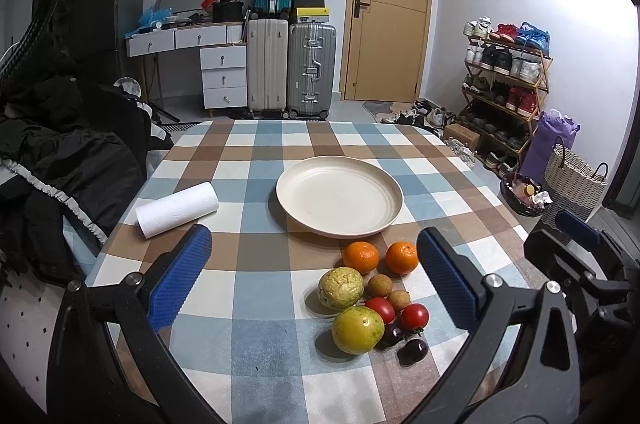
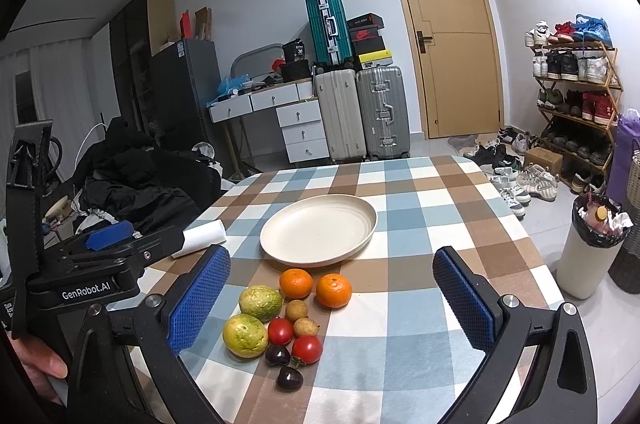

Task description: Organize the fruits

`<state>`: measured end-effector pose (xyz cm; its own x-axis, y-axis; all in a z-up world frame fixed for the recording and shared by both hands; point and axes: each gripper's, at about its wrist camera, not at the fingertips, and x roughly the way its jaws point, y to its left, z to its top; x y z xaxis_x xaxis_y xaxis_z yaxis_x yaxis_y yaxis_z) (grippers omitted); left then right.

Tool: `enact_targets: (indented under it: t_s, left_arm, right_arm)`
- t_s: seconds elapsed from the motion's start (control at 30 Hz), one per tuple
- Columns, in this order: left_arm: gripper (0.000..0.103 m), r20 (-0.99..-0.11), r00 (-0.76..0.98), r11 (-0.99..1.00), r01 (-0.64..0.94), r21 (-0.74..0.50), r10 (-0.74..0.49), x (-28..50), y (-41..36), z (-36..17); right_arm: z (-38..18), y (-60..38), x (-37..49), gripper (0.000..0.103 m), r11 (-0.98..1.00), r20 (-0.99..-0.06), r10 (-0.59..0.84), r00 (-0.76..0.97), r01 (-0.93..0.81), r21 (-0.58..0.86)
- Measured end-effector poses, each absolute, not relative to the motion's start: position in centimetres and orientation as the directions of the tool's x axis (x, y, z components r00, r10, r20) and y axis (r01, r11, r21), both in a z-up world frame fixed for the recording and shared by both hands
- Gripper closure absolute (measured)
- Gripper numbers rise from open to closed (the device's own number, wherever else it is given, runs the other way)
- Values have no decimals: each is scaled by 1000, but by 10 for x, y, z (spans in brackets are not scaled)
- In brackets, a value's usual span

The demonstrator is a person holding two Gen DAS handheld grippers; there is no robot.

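The checked surface (image 2: 400, 324) carries a wide, shallow cream plate (image 2: 276, 248), bare inside; it looks light and stiff and probably needs no moving, since it seems the likely place for the fruit. All the fruit lies in a tight cluster just in front of the plate, on the near part of the surface. The two yellow-green fruits (image 2: 245, 335) are the largest, round, probably firm and fairly heavy; I would take each across its widest part, lifting straight up so it does not roll. The two oranges (image 2: 334, 290) sit nearest the plate, their dimpled skin likely giving good grip, though a hard squeeze would bruise them. The two red tomatoes (image 2: 307, 349) look smooth, slippery and soft, calling for gentle pressure at the middle. The small brown fruits (image 2: 296, 310) and dark ones (image 2: 289, 378) are the smallest, touching their neighbours, so they are awkward to reach cleanly. The right hand-held gripper (image 2: 332, 300) and the left hand-held gripper (image 1: 314, 272) are both spread wide and hold nothing.
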<state>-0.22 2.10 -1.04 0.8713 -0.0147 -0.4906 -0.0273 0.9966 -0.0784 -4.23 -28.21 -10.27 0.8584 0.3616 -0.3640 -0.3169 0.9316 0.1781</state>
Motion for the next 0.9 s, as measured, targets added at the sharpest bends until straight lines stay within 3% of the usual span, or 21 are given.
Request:
enact_targets:
  t_s: [0.9]
  left_arm:
    - [0, -492, 870, 997, -24, -73, -15, -9, 18, -12]
  right_arm:
    - [-106, -280, -43, 0, 927, -372, 371, 851, -320, 193]
